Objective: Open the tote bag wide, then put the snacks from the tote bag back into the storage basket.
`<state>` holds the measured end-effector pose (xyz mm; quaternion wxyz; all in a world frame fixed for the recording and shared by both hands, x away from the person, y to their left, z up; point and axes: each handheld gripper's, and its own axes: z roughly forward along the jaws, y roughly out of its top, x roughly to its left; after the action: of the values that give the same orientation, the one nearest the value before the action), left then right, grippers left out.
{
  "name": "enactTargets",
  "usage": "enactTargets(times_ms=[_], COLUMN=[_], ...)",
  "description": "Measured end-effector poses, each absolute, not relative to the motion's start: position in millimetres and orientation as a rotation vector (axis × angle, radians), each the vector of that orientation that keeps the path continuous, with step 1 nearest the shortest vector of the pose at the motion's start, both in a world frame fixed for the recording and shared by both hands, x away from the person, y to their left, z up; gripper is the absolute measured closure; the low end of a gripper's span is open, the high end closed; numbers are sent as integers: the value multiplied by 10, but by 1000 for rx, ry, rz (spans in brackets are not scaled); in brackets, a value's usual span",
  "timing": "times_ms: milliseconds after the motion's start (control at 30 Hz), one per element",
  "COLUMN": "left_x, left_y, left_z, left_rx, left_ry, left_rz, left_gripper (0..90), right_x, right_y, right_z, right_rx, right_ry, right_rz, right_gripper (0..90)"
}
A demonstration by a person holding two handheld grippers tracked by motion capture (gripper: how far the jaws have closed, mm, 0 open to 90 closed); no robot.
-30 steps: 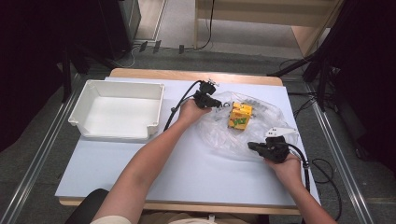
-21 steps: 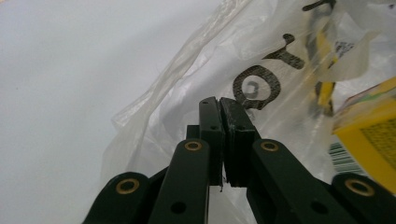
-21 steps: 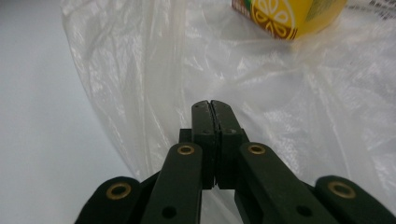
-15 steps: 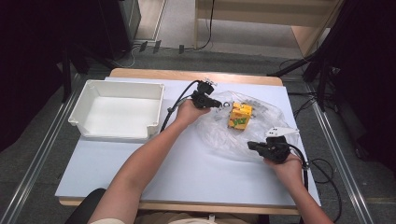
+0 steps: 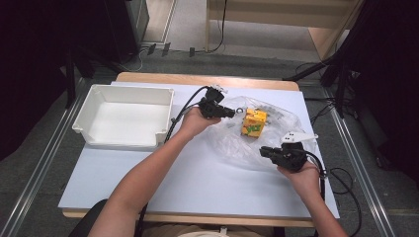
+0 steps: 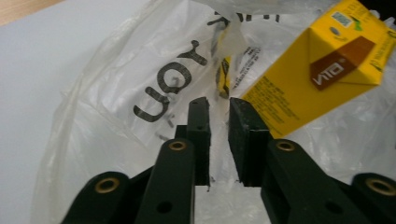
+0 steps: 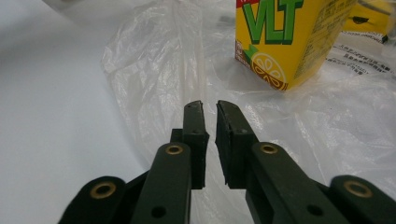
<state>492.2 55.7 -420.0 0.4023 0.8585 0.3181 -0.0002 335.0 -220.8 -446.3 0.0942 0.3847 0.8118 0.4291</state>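
A yellow drink carton (image 5: 254, 122) stands upright on a crumpled clear plastic bag (image 5: 232, 143) spread over the white table. My left gripper (image 5: 232, 112) is at the bag's far left edge and points at the carton. In the left gripper view its jaws (image 6: 218, 105) have just been opening; a narrow gap shows, with nothing pinched and the carton (image 6: 303, 79) just beyond. My right gripper (image 5: 262, 150) hovers over the bag's near right part. Its jaws (image 7: 210, 106) have also just been opening and stand slightly apart above the bag (image 7: 154, 70), short of the carton (image 7: 285, 37).
A white rectangular tray (image 5: 131, 89) sits at the table's left with nothing in it. Bare tabletop (image 5: 197, 182) lies in front of the bag. Cables trail from both grippers, and black stands flank the table.
The left hand has shifted slightly at the bag's edge. The right hand has barely moved. The carton and the bag lie as before.
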Motion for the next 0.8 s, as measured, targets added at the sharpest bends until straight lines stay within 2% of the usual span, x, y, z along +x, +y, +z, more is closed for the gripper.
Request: enactTargets(times_ms=[133,367,500,700,800], left_x=[4862,4758,4704,4654,4643], left_y=[571,602,590,563,542], left_z=[-4175,-4130,-4111,-4110,-4119], left_rx=[2179,2172,2185,2191,2195], left_ry=[777,735,684,664,645], left_rz=[-16,-35,-33,-21,-26], left_gripper=[741,596,516,471,454], right_x=[3347,3333,3314,3318,3318], right_y=[-2230,-2244,-2271,-2282,-2306], right_z=[-4447,-4426,-4402,-4405,-4407], right_rx=[1169,1173,1179,1174,1170], right_ry=[2395,2399,2396,2391,2384], right_rz=[1289,1280,1290,1295,1299], right_gripper=[763,622,607,595,528])
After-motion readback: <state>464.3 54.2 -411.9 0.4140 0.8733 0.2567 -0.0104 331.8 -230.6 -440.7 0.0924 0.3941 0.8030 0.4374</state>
